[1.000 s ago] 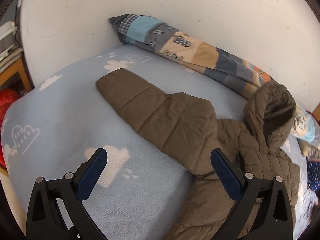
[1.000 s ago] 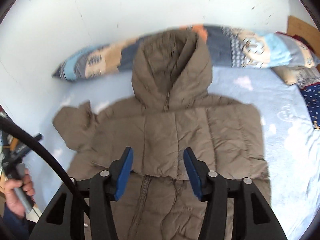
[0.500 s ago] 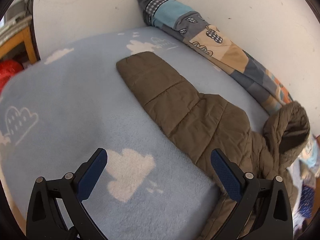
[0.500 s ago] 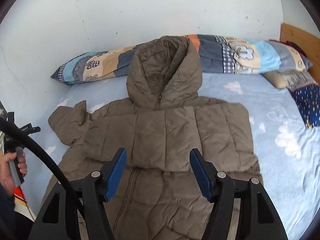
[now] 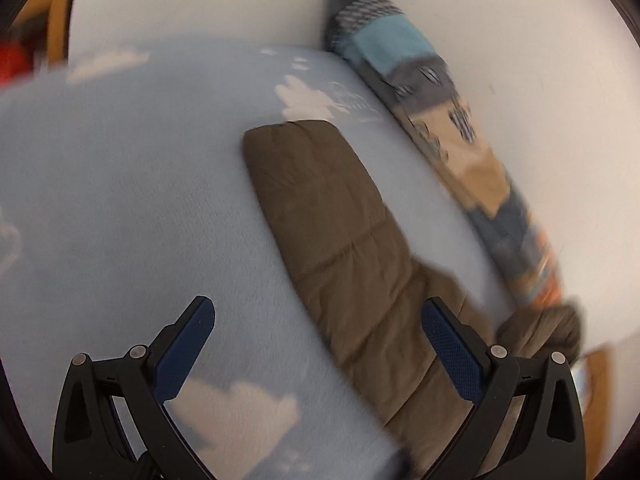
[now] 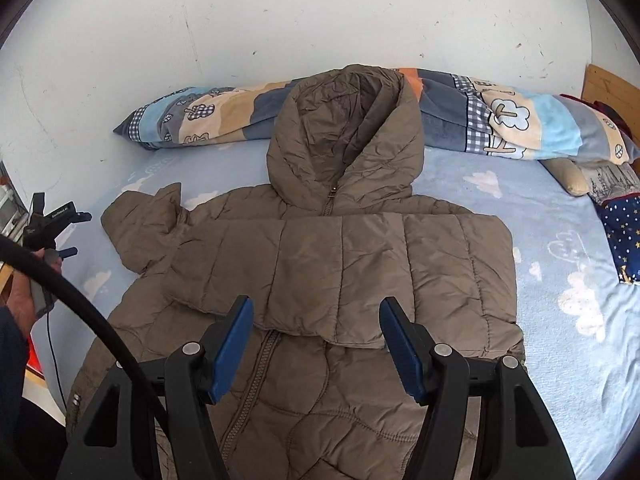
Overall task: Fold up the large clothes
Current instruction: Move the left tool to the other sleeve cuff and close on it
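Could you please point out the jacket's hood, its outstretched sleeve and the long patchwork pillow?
hood (image 6: pixel 344 140), right wrist view, on its lining.
outstretched sleeve (image 5: pixel 320 208), left wrist view, mid-sleeve.
patchwork pillow (image 6: pixel 516 124), right wrist view, on a pale panel.

- We see an olive-brown quilted jacket (image 6: pixel 320 264).
- We see a pale blue blanket (image 6: pixel 560 320) printed with white clouds.
- The long pillow (image 6: pixel 500 120) shows patchwork in blue, beige, grey and gingham.
- Both grippers wear blue pads (image 6: pixel 232 344) on black frames.
- The wall (image 6: pixel 280 20) is white.
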Demonstrator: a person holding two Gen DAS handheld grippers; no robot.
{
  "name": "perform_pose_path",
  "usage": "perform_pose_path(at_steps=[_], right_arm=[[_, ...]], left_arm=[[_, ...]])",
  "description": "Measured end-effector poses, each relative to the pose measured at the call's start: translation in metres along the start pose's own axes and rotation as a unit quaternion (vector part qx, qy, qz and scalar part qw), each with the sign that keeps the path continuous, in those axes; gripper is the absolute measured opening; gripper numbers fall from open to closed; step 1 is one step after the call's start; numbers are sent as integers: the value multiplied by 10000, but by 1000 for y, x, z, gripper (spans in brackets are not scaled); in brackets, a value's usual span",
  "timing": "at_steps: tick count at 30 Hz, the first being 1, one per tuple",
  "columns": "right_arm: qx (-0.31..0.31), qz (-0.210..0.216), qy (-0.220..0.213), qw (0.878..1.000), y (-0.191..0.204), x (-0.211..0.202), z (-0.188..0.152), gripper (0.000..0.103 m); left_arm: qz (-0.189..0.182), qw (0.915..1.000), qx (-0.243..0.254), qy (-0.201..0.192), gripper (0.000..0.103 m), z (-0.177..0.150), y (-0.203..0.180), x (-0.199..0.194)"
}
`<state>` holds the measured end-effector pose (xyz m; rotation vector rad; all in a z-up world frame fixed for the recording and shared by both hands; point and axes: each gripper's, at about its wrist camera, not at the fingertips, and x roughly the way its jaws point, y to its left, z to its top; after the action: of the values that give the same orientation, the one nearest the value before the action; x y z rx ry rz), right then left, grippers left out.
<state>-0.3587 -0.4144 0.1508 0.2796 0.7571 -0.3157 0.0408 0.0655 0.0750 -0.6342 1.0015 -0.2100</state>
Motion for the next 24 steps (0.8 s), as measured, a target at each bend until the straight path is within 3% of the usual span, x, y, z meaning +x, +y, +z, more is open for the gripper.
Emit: perform_pose_path(at_steps=[3, 10, 12, 24], right_arm=[[0, 57, 61, 10000, -1, 5, 2, 70], [-79, 181, 282, 9994, 4, 19, -1, 70], [-153, 166, 308, 9993, 8, 23, -1, 70], [-280, 70, 494, 9984, 12, 40, -8, 70]], left_arm=[[-87, 9984, -553, 36, 103, 24, 20, 18], [-42, 9960, -870, 200, 102, 63, 37, 61], [-59, 9951, -967, 172, 96, 72, 42, 70], [-266, 9987, -322, 289, 79, 99, 30, 99]])
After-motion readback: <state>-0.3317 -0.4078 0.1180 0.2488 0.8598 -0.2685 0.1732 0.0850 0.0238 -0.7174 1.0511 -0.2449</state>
